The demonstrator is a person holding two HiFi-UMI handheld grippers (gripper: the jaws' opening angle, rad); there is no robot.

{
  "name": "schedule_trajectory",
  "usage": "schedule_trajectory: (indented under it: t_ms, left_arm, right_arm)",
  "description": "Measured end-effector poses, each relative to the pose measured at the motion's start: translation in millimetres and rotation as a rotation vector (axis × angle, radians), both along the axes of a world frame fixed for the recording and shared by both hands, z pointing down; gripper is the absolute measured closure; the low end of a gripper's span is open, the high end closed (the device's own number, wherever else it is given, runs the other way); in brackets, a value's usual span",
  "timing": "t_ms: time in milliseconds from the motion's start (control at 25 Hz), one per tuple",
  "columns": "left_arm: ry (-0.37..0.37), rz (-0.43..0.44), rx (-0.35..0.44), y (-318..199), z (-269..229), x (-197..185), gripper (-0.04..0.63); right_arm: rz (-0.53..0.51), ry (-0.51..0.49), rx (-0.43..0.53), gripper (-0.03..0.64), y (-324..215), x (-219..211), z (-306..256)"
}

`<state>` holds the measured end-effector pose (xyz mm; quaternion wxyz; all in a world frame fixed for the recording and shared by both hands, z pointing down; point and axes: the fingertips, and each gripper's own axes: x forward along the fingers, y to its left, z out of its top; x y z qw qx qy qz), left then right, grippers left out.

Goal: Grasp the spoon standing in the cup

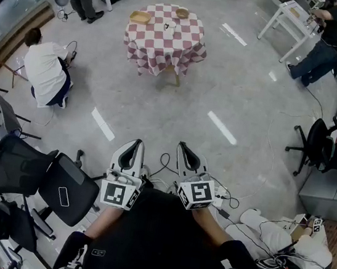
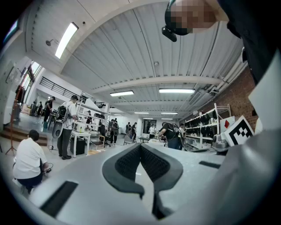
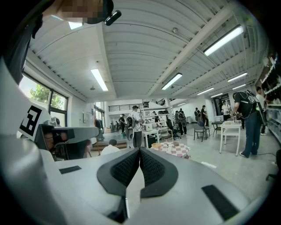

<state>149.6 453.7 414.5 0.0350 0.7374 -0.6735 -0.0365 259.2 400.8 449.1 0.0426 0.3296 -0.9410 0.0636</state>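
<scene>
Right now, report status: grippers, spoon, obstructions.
Shut, empty: left gripper, right gripper, held close. Far ahead, checkered table; spoon too small to see. Nothing between.

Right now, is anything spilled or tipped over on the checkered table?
Nothing stands out. The checkered table stands level, far off, with two tan bowls upright on it. The things between them are too tiny to judge. Left gripper and right gripper are shut, empty.

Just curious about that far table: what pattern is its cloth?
The tablecloth has red-and-white checks, which show best in the head view.
</scene>
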Motion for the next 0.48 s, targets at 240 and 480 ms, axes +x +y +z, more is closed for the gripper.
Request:
schedule_trajectory:
  t_ms: [240, 480]
  left_arm:
    - [0.013, 0.001, 0.011, 0.7, -2.5, -2.8, 0.588]
    - [0.024, 0.007, 0.01, -0.2, -1.8, -8.2, 0.588]
  right_arm:
    - [0.0, -0.008, -0.016, 0.591, 1.9, -2.6, 3.9]
    - [0.008, -0.012, -0.007, 0.591, 2.4, -8.2, 2.5]
